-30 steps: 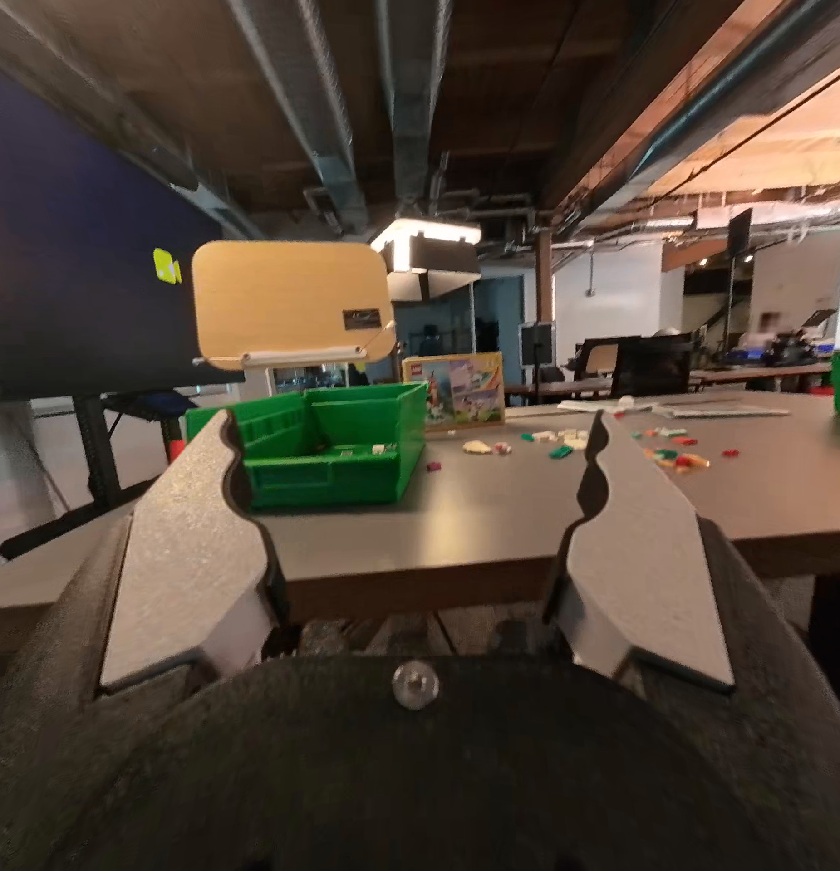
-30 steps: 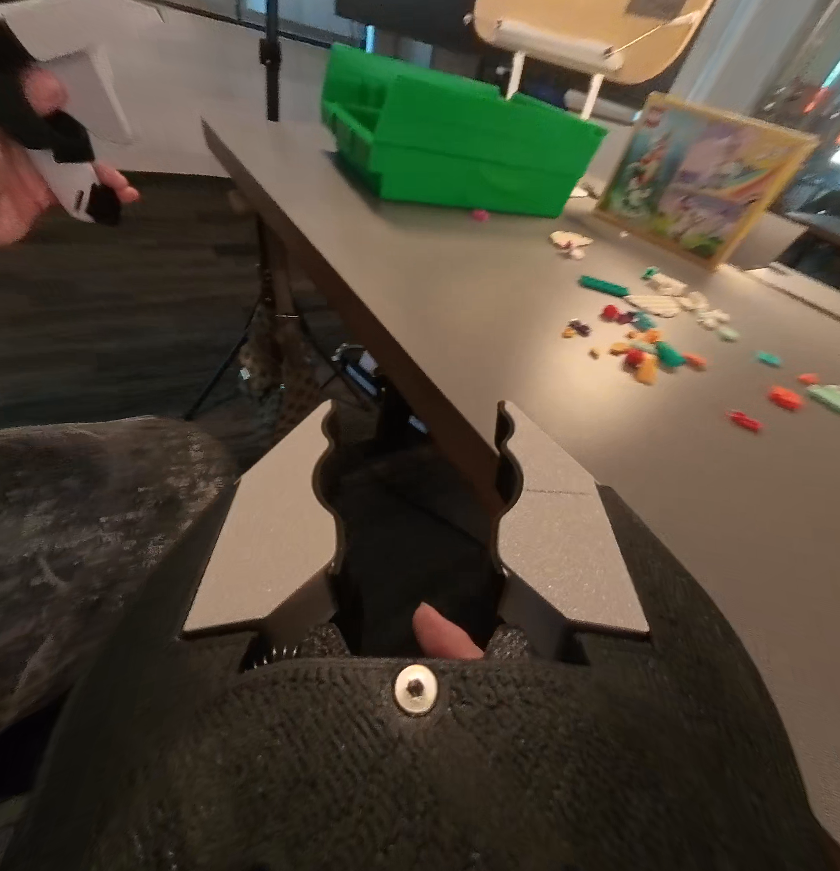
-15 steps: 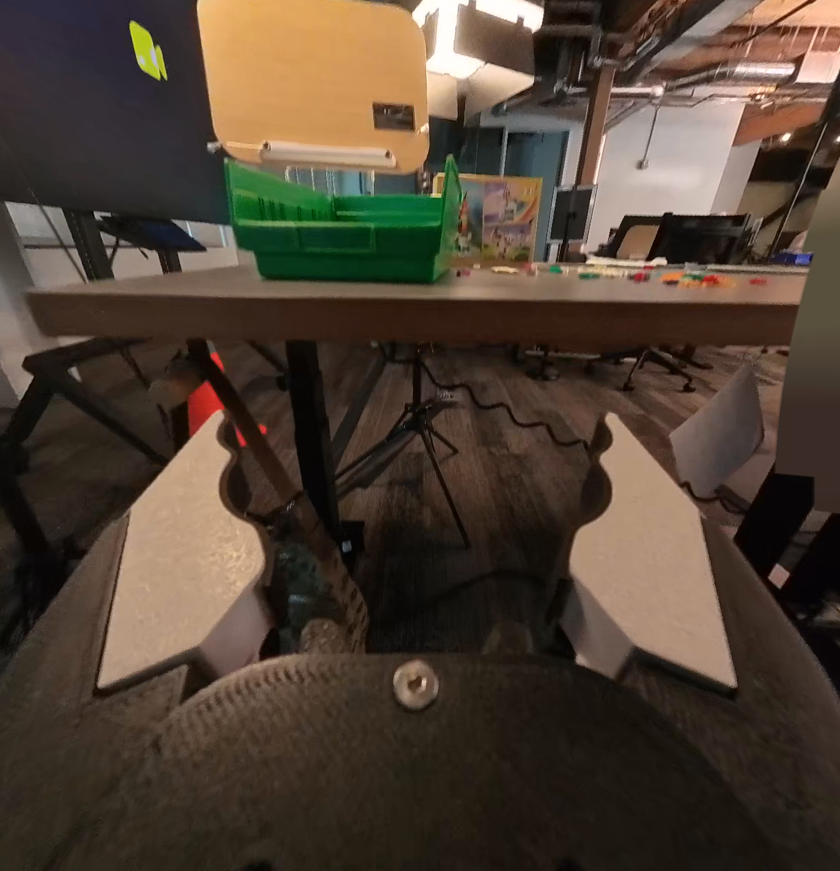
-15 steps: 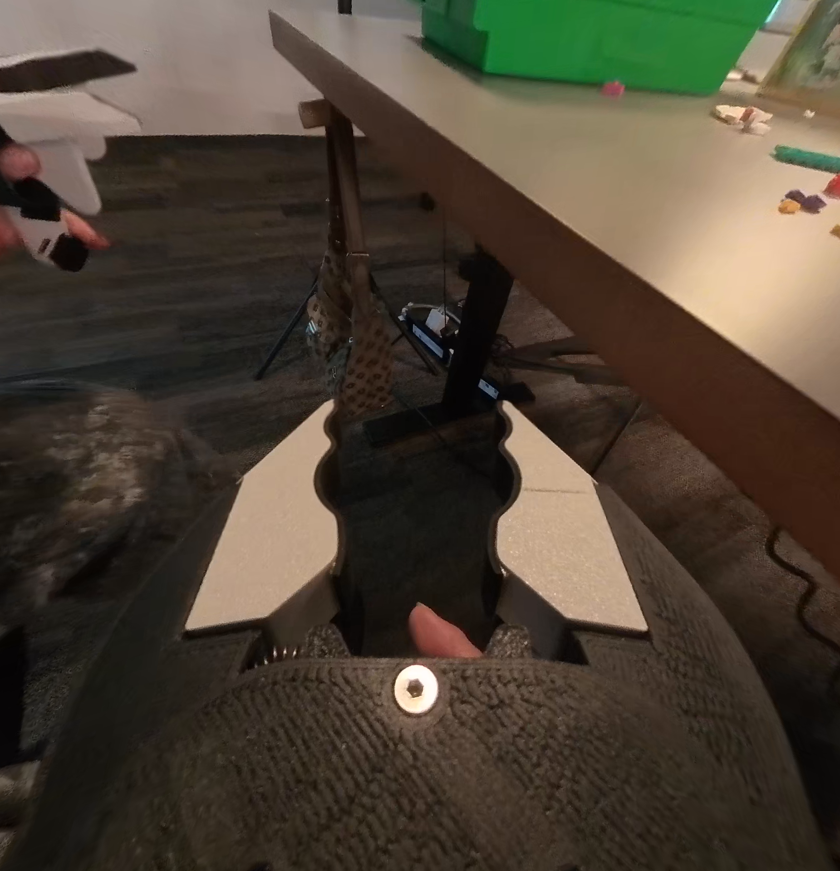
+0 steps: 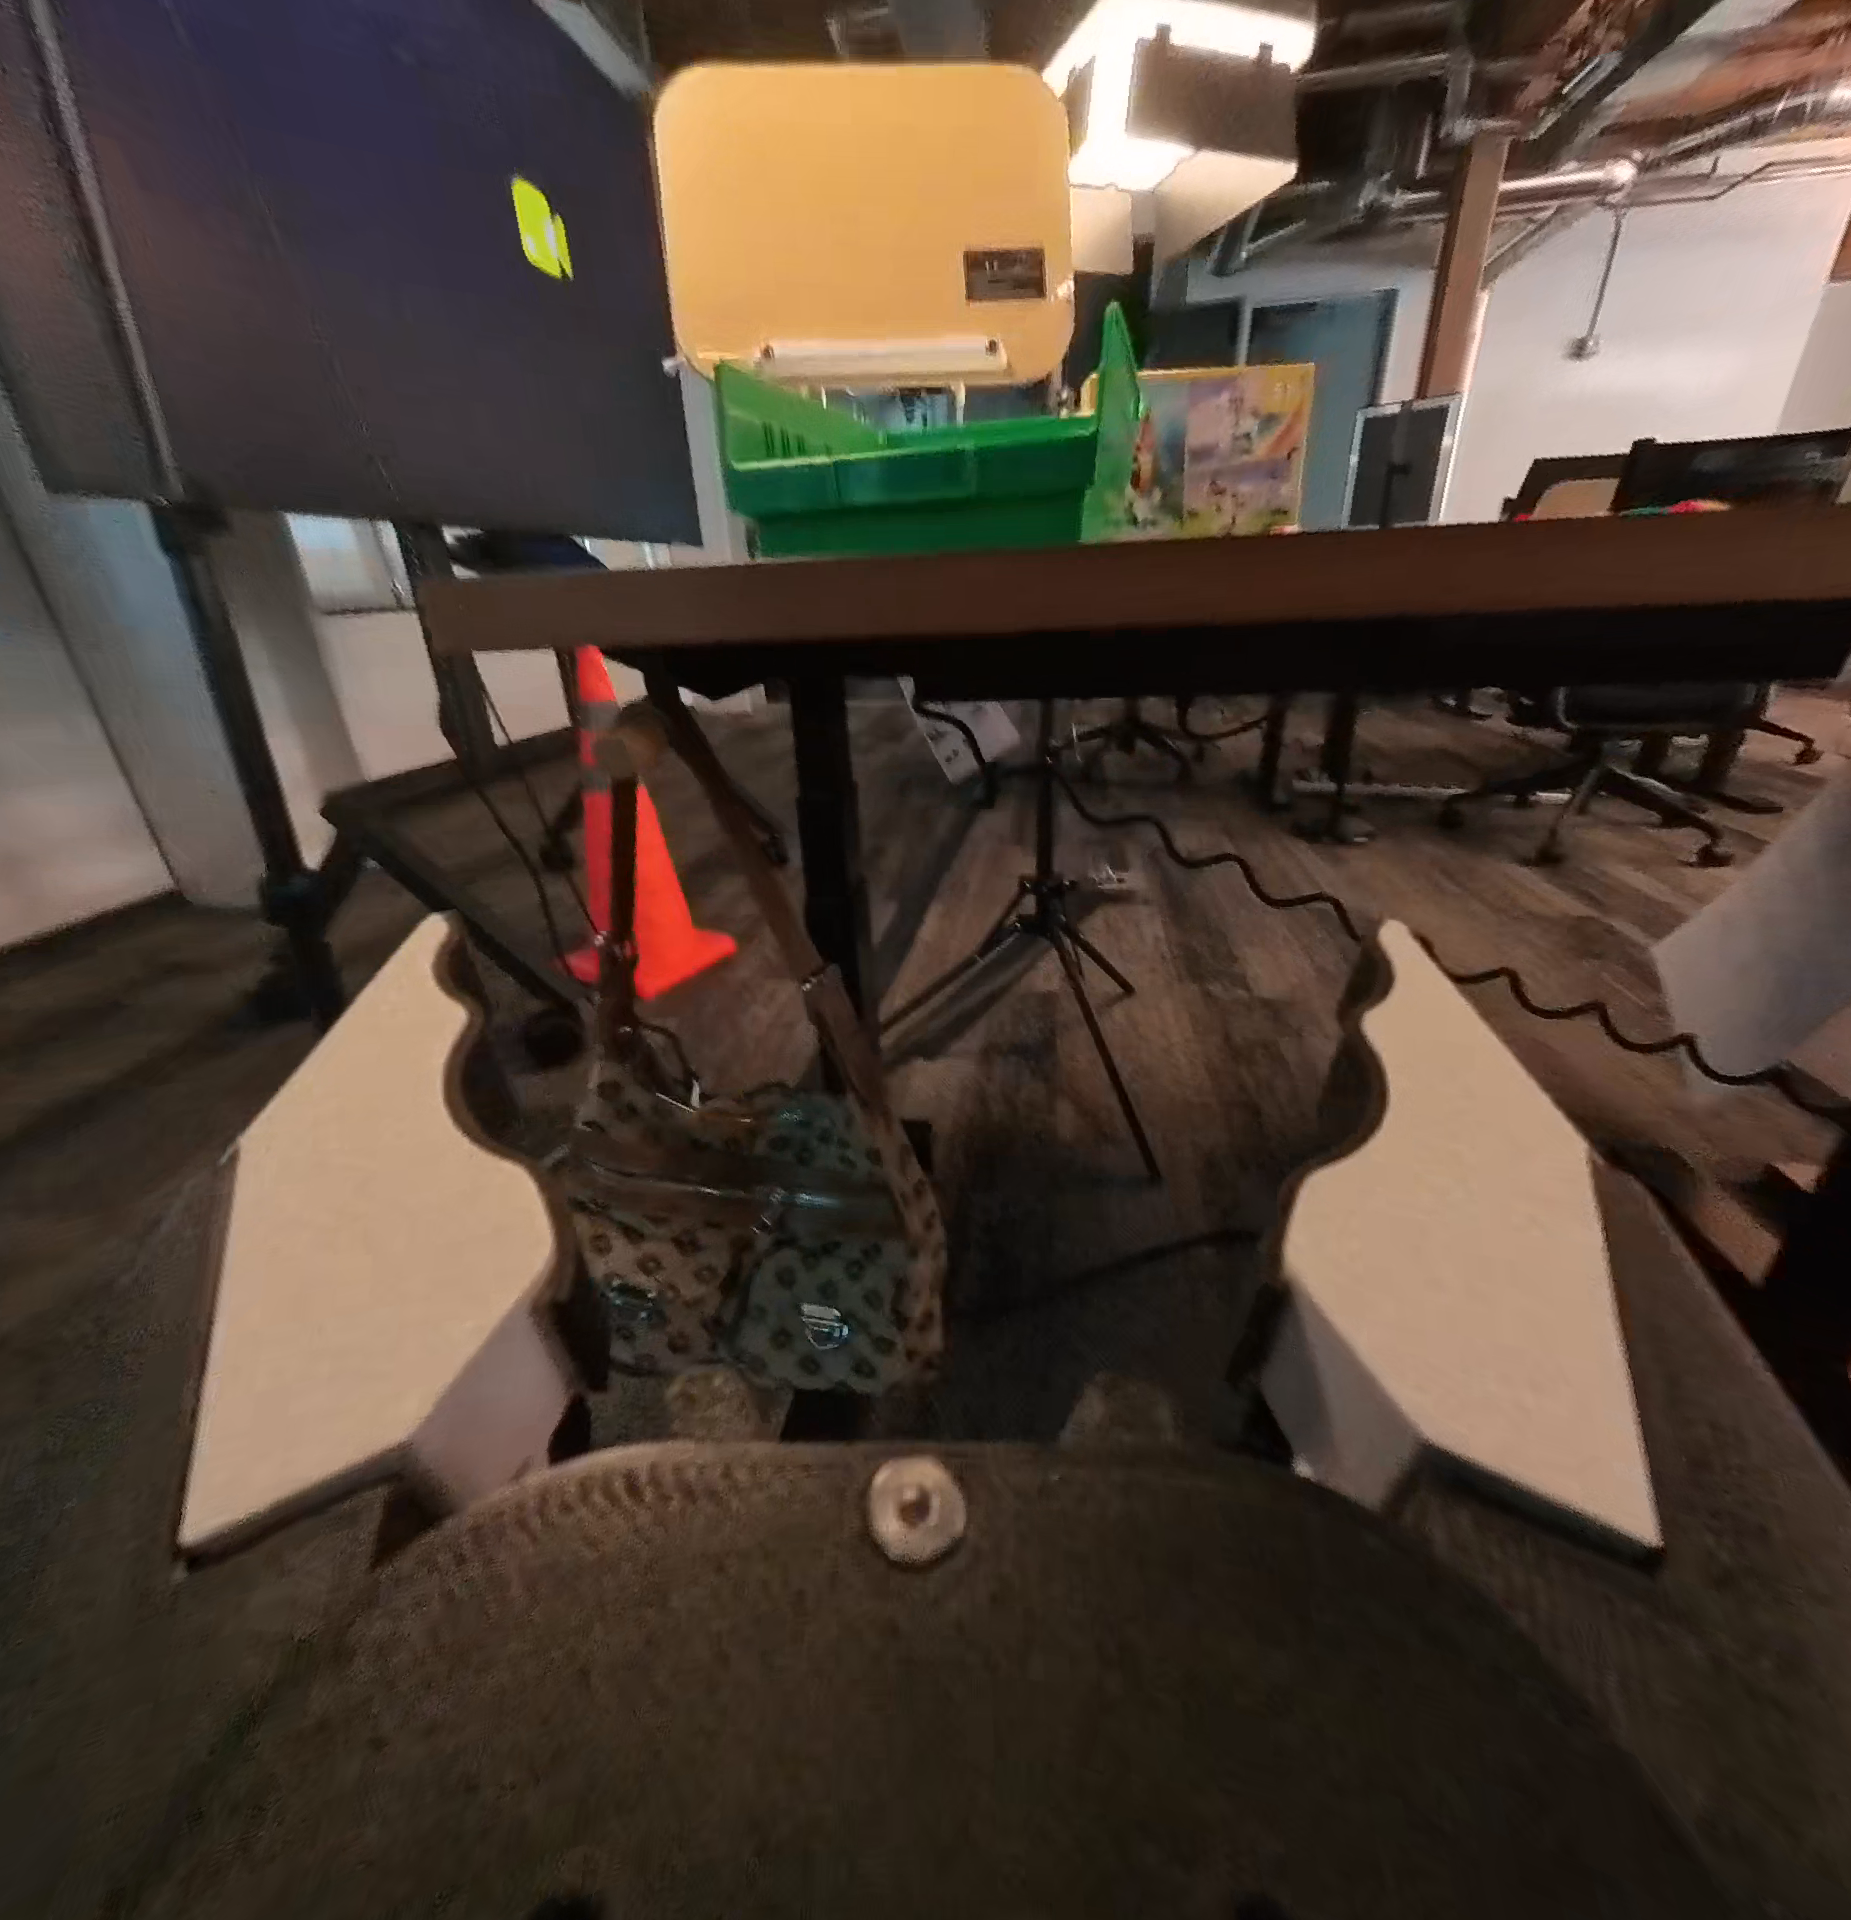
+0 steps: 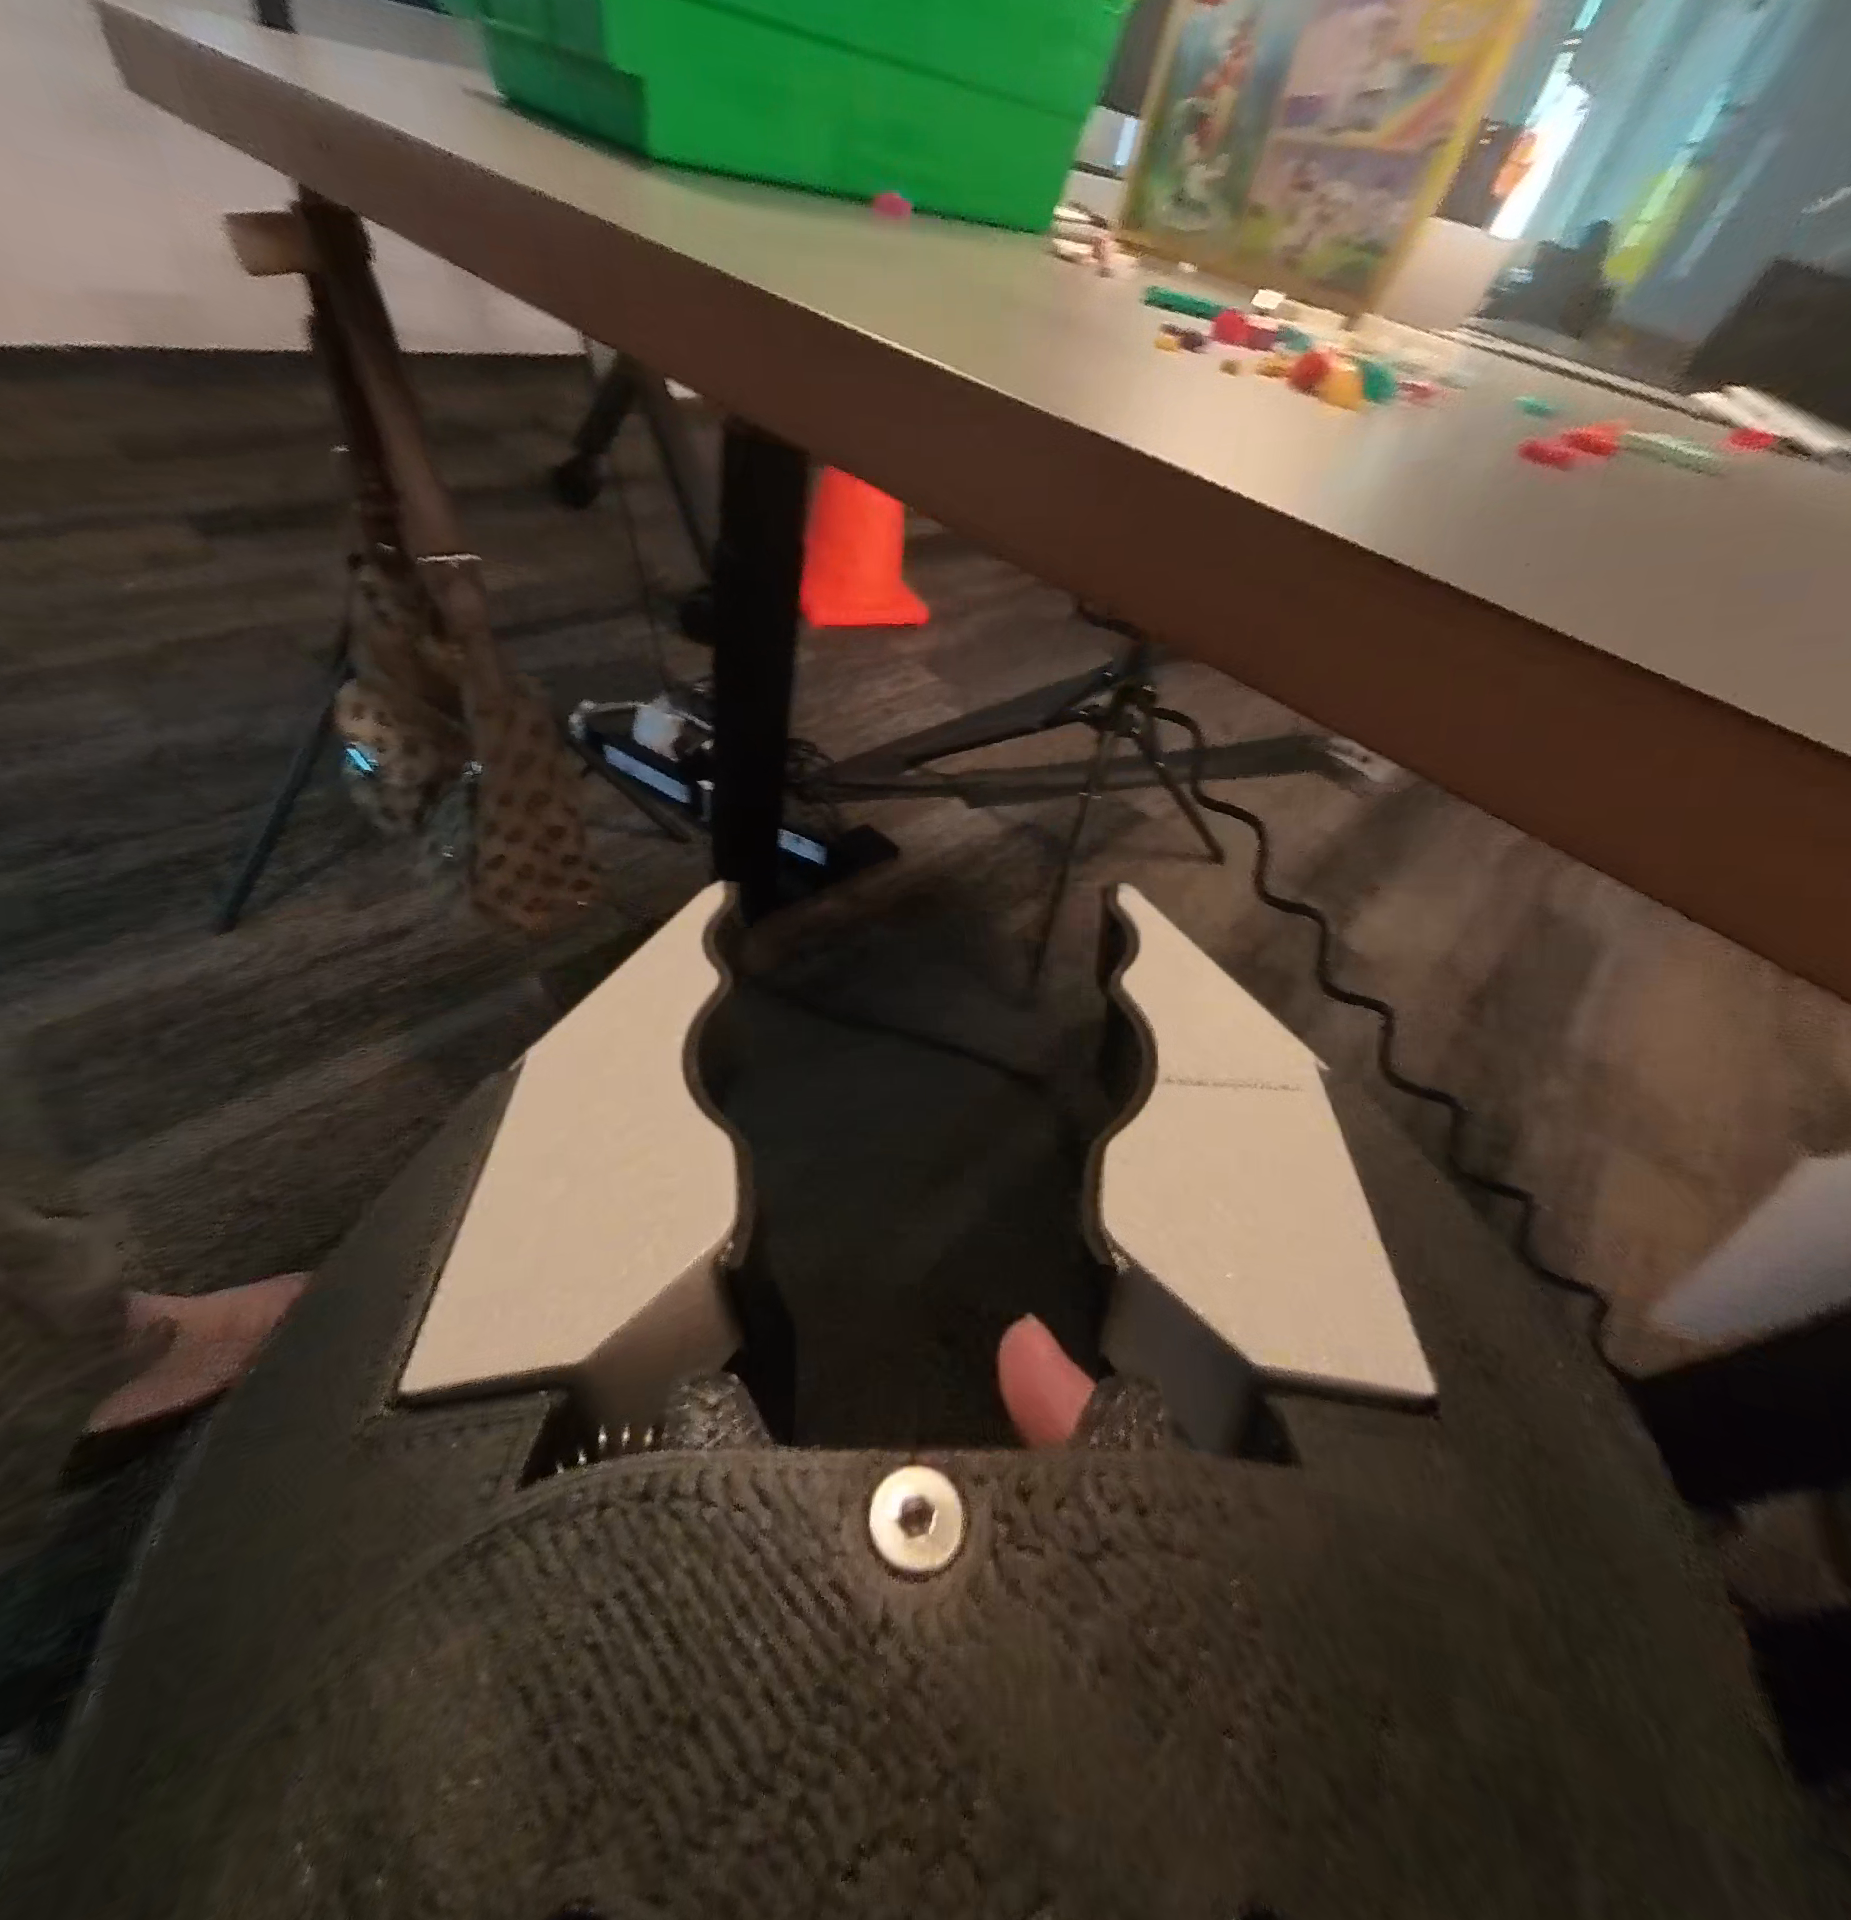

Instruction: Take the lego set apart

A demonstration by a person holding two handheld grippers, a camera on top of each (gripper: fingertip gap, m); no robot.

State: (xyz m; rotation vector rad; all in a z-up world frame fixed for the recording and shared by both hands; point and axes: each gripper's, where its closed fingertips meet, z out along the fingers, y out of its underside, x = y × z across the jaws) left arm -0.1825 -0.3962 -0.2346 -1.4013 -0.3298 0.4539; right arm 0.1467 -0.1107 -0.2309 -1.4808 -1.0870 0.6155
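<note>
Loose lego pieces [image 6: 1326,374] in red, green, yellow and white lie scattered on the grey table [image 6: 1160,488], which is above and ahead of both grippers. My left gripper [image 5: 916,945] is open and empty, held below table height and facing under the table [image 5: 1108,613]. My right gripper [image 6: 916,914] is open and empty, also below the table edge. A fingertip shows between its finger bases. From the left wrist view the pieces on the tabletop are hidden.
A green bin [image 5: 931,478] [image 6: 796,94] and a colourful lego box [image 5: 1222,447] [image 6: 1305,135] stand on the table. Under it are a black table leg [image 6: 760,665], a patterned bag [image 5: 755,1236] [image 6: 464,748], an orange cone [image 5: 640,862] [image 6: 859,551], a tripod [image 5: 1046,956] and a coiled cable [image 6: 1399,1049].
Both grippers have dropped from tabletop level to below the table edge. The views now look under the table. Both stayed open and empty.
</note>
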